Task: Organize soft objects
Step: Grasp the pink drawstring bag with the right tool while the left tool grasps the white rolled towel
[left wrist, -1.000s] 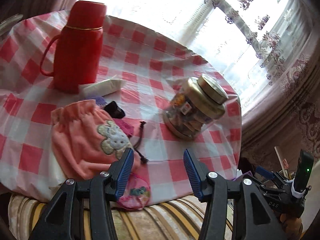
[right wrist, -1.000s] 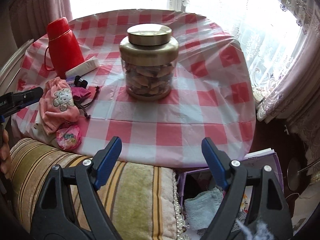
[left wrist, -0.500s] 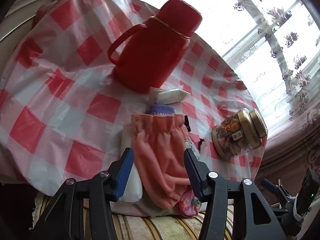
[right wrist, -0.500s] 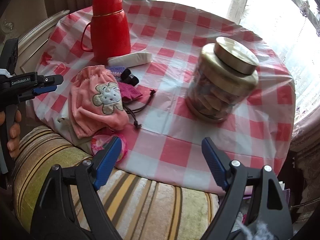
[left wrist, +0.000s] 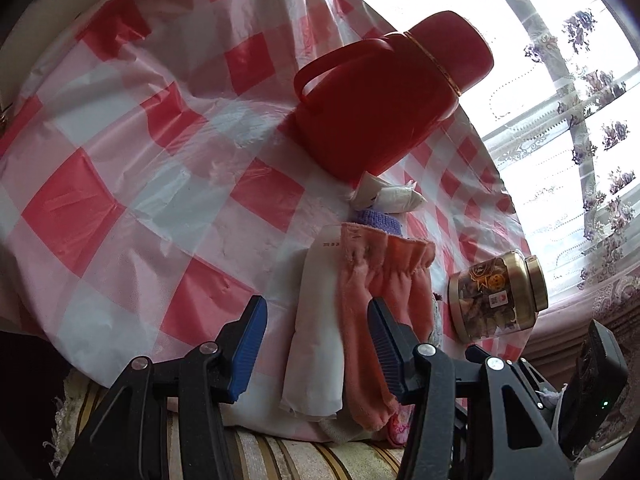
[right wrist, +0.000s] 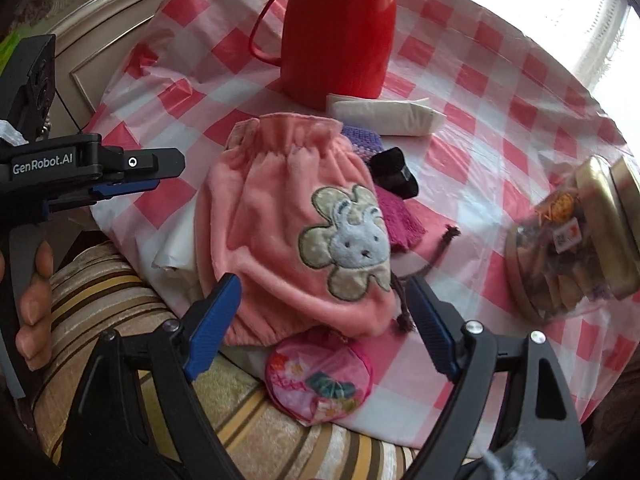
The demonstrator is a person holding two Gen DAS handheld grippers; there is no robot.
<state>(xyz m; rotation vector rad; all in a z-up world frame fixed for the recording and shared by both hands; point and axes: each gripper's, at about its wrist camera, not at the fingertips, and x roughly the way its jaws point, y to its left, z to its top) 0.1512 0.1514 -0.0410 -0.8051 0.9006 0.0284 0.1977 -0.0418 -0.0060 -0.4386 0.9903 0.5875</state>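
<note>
A pink plush drawstring bag (right wrist: 292, 232) with a bunny patch lies at the table's near edge; it also shows in the left wrist view (left wrist: 380, 300). White folded cloth (left wrist: 316, 320) lies under its left side. A purple knit piece (right wrist: 362, 142), a black item (right wrist: 394, 172) and a magenta pouch (right wrist: 400, 220) lie beside it. A round pink floral pouch (right wrist: 320, 380) sits below the bag. My left gripper (left wrist: 318, 344) is open, its fingers on either side of the white cloth and the bag's edge. My right gripper (right wrist: 324, 324) is open just before the bag's bottom.
A red thermos (right wrist: 340, 36) stands behind the bag, with a white tissue pack (right wrist: 384, 116) at its foot. A gold-lidded jar (right wrist: 576, 240) of snacks stands to the right. The checked tablecloth (left wrist: 120, 168) hangs over a striped cushion (right wrist: 248, 420). A bright window is behind.
Both grippers have moved closer to the pink bag. The left one has swung round to its left side, and the right one has shifted left from the jar.
</note>
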